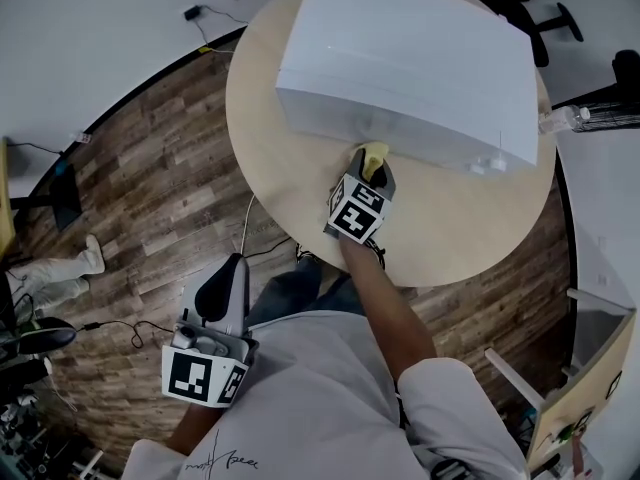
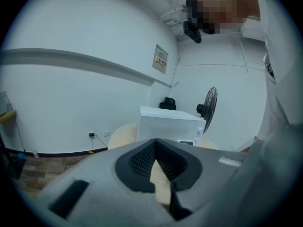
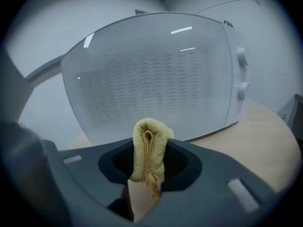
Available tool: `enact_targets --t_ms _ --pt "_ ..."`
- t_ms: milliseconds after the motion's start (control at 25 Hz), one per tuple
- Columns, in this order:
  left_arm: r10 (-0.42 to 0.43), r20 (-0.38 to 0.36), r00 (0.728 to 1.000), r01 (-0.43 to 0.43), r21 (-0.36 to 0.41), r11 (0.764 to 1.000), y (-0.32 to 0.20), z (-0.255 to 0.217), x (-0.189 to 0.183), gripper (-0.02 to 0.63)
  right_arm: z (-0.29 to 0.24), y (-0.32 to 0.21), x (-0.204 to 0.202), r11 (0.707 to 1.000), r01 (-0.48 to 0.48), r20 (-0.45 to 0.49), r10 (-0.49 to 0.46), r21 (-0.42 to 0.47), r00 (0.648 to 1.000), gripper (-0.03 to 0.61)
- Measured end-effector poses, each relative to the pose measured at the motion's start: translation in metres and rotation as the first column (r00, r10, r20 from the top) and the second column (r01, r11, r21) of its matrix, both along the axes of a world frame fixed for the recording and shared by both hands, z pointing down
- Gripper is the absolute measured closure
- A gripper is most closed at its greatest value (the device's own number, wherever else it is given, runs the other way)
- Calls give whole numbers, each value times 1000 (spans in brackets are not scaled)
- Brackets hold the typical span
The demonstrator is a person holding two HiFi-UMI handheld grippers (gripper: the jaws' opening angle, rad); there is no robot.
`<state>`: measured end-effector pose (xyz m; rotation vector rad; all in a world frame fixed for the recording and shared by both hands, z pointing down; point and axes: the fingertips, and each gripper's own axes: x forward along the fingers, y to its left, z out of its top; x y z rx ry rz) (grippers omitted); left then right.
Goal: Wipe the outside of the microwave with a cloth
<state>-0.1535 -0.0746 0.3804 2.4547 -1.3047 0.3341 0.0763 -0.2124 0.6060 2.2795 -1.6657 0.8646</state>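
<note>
Cloth (image 3: 149,148): yellow terry, folded into a narrow wad. Its long axis runs along the jaws, folded end pointing at the white microwave (image 3: 156,74) door, near the lower edge. Pinched tight in right gripper (image 3: 148,167). Left gripper (image 2: 155,167): jaws closed together, empty, held off the round wooden table (image 1: 260,118).

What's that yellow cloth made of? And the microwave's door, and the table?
The yellow cloth looks like soft terry fabric: fuzzy surface, folded thick. The microwave's door seems glossy glass or plastic: light streaks reflect off it, with tiny dots behind. The table looks like pale matte wood, maybe laminate.
</note>
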Motion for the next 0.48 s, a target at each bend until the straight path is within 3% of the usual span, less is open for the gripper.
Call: enact_targets --t_ms 480 --pt "-31 1 1000 31 -11 999 -16 7 -33 614 12 -23 -58 998 55 48 -54 -22 997 446"
